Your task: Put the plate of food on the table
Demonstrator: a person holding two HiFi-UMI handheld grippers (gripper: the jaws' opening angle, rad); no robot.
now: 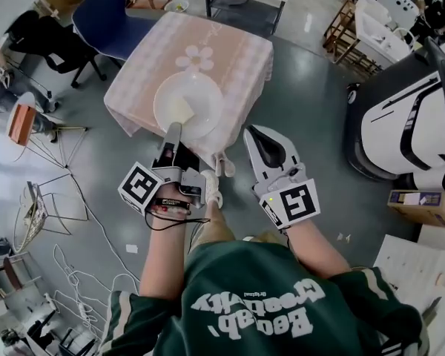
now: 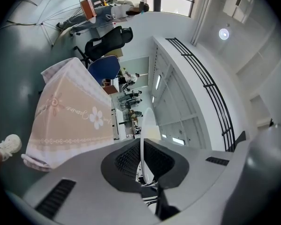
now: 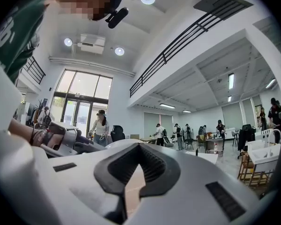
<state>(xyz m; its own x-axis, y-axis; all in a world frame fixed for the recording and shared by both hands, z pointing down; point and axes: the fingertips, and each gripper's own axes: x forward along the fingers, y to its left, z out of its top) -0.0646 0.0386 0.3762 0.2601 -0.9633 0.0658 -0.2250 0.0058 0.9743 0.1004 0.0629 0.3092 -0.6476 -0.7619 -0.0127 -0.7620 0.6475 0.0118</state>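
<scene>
2 grippers reach forward side by side in the head view, both pointing level toward a square table (image 1: 233, 61) draped in a pink checked cloth (image 1: 133, 87) printed with 1 white flower.

The left gripper (image 1: 172, 130) is clamped on the near rim of a white round plate (image 1: 193, 99). In the left gripper view its jaws (image 2: 141, 149) stand narrow, the dark ribbed pads (image 2: 129, 161) pressed on either side of the plate (image 2: 147, 125), which shows edge-on as a thin white sliver between them. 1 pale yellow piece of food (image 1: 179, 110) lies in the plate. The plate sits over the near part of the cloth, close to the table's front edge. Whether it rests on the cloth or hangs just above it cannot be told.

The right gripper (image 1: 256, 136) is just beside the plate, at the table's near corner, and not touching it. In the right gripper view its jaws (image 3: 139, 146) are drawn together at the tips with nothing gripped, only a wedge of pink cloth showing behind them.

1 blue padded chair (image 1: 107, 17) stands at the table's far left corner. White cables (image 1: 74, 273) trail over the grey floor at the lower left.
</scene>
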